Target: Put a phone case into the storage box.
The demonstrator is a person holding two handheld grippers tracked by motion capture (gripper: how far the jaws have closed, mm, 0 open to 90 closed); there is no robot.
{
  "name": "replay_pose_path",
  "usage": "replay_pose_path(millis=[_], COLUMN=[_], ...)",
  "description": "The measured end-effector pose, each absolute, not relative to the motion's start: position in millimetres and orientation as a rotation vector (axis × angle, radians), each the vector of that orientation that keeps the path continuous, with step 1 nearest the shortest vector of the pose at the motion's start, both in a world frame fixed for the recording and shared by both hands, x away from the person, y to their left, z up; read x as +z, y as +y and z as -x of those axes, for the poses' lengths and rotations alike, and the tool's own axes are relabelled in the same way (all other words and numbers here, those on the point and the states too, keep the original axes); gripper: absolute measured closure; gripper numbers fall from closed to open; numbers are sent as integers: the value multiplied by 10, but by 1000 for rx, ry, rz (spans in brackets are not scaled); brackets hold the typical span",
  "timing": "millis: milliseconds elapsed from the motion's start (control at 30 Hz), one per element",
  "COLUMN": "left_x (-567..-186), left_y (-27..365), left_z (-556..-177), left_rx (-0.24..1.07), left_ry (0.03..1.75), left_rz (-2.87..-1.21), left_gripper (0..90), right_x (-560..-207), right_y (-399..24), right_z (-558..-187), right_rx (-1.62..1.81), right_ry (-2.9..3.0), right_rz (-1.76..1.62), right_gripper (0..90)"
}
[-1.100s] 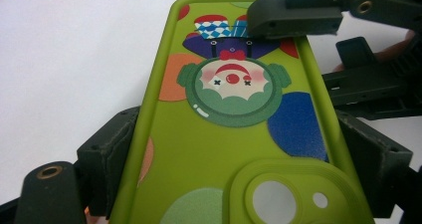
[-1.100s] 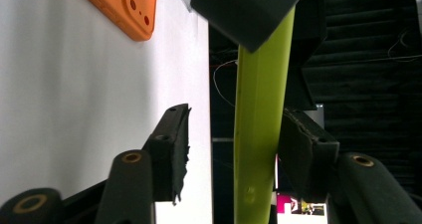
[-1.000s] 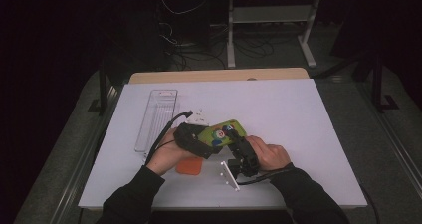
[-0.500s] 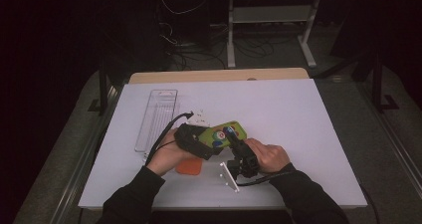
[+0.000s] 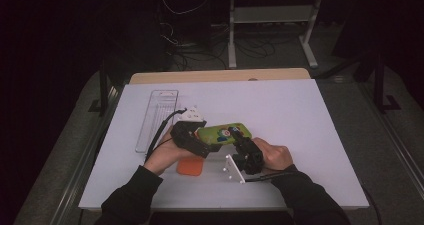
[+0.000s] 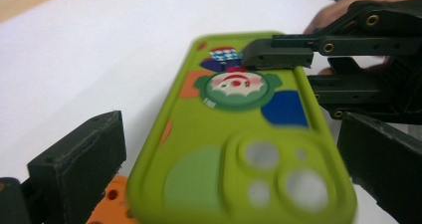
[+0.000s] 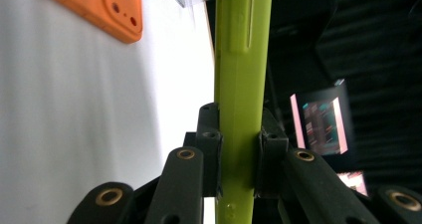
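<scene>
A lime-green phone case [image 5: 222, 134] with a cartoon print is held off the white table [image 5: 310, 115] between both hands. My right gripper [image 7: 239, 149] is shut on its edge, pads pressing both faces; it closed onto it within the last second. In the left gripper view the right gripper [image 6: 298, 72] pinches the green case [image 6: 239, 149] at its far end. My left gripper [image 6: 231, 169] has just been opening: its jaws stand wide on either side of the case's camera end, clear of it. In the high view the left gripper [image 5: 207, 141] and the right gripper [image 5: 240, 146] meet at the case.
An orange phone case [image 5: 190, 166] lies flat on the table under the left hand, and the orange case [image 7: 107, 10] also appears in the right gripper view. A clear plastic tray [image 5: 156, 117] lies at the left. Bare table surface stretches right and back.
</scene>
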State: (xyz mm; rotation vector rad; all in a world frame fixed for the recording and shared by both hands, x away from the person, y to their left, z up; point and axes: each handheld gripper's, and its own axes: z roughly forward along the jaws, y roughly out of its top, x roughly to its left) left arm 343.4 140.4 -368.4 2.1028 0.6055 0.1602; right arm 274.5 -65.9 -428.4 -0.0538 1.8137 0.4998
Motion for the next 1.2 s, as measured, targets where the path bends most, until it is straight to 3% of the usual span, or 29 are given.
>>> replay_pose_path(millis=[733, 1200], left_x=[-3668, -3686], left_y=[1463, 1555], left_z=[-3443, -3490], left_rx=[202, 206], left_ry=[642, 716], left_rz=[-2069, -1982], left_gripper=[0, 0], right_x=[-4037, -4091], right_y=[-1044, -1198], right_z=[-3134, -3241], right_rx=[1184, 1392], right_ry=[2138, 2166], right_rz=[-848, -1167], right_gripper=[756, 756])
